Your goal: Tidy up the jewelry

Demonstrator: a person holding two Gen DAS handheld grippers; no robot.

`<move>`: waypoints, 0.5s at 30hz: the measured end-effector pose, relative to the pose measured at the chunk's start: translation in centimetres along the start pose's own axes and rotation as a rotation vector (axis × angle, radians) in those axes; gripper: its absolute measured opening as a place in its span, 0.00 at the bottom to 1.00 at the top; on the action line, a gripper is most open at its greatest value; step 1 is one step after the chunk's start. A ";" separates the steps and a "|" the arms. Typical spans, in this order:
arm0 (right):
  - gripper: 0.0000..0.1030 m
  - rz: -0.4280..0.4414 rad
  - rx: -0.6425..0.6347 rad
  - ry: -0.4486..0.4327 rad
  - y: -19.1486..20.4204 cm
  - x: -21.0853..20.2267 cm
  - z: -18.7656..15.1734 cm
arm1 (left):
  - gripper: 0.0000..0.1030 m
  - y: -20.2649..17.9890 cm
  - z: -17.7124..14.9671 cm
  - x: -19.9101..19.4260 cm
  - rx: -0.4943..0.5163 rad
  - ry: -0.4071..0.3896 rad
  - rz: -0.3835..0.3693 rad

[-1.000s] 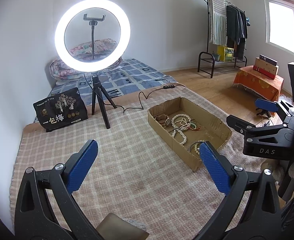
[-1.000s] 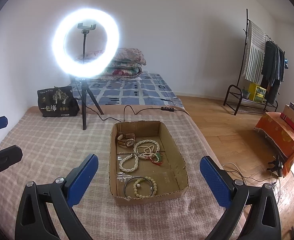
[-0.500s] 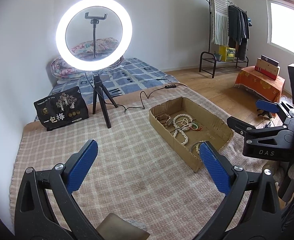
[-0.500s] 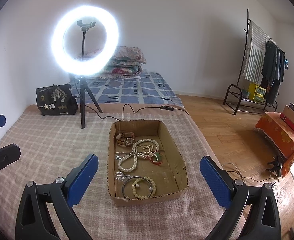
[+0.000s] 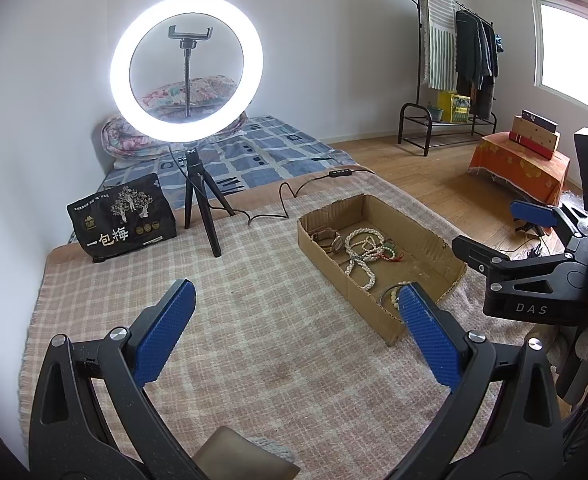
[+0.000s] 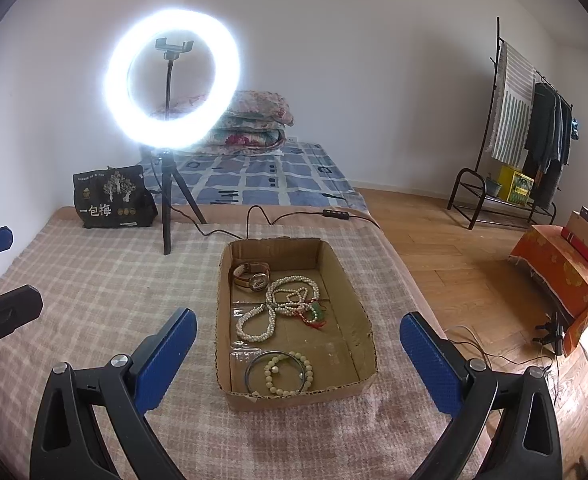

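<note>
Left wrist view: left tool (image 5: pixel 296 306) is held spread wide, empty, above the checked blanket (image 5: pixel 254 320); cardboard box (image 5: pixel 426 240) lies ahead-right.

Right wrist view: right tool (image 6: pixel 296 332) is spread, empty; necklaces (image 6: pixel 282 304), watch (image 6: pixel 252 276), bracelets (image 6: pixel 282 372) are seen inside the box.
</note>
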State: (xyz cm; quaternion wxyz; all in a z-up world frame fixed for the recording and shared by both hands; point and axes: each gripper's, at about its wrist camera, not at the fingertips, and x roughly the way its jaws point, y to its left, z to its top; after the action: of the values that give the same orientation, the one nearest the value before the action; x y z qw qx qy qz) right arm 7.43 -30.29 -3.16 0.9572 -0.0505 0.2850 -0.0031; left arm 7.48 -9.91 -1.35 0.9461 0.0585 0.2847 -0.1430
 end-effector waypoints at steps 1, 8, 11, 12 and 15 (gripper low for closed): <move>1.00 0.000 -0.001 0.000 0.0 0.0 0.0 | 1.00 0.0 0.0 0.0 -0.001 0.000 -0.001; 1.00 -0.001 -0.008 0.000 0.0 0.0 -0.1 | 1.00 0.1 0.0 0.0 0.001 -0.001 0.002; 1.00 -0.002 -0.008 0.001 0.0 0.1 0.0 | 1.00 0.0 0.0 0.0 -0.002 0.001 0.000; 1.00 -0.001 -0.008 0.002 0.0 0.1 -0.1 | 1.00 0.0 0.0 0.0 -0.001 0.001 0.000; 1.00 -0.003 -0.010 0.002 0.0 0.1 -0.1 | 1.00 0.0 0.0 0.0 0.000 0.001 0.002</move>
State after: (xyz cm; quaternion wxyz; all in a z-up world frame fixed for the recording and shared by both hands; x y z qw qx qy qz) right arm 7.47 -30.32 -3.28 0.9566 -0.0556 0.2860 -0.0034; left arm 7.48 -9.88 -1.32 0.9461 0.0588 0.2850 -0.1421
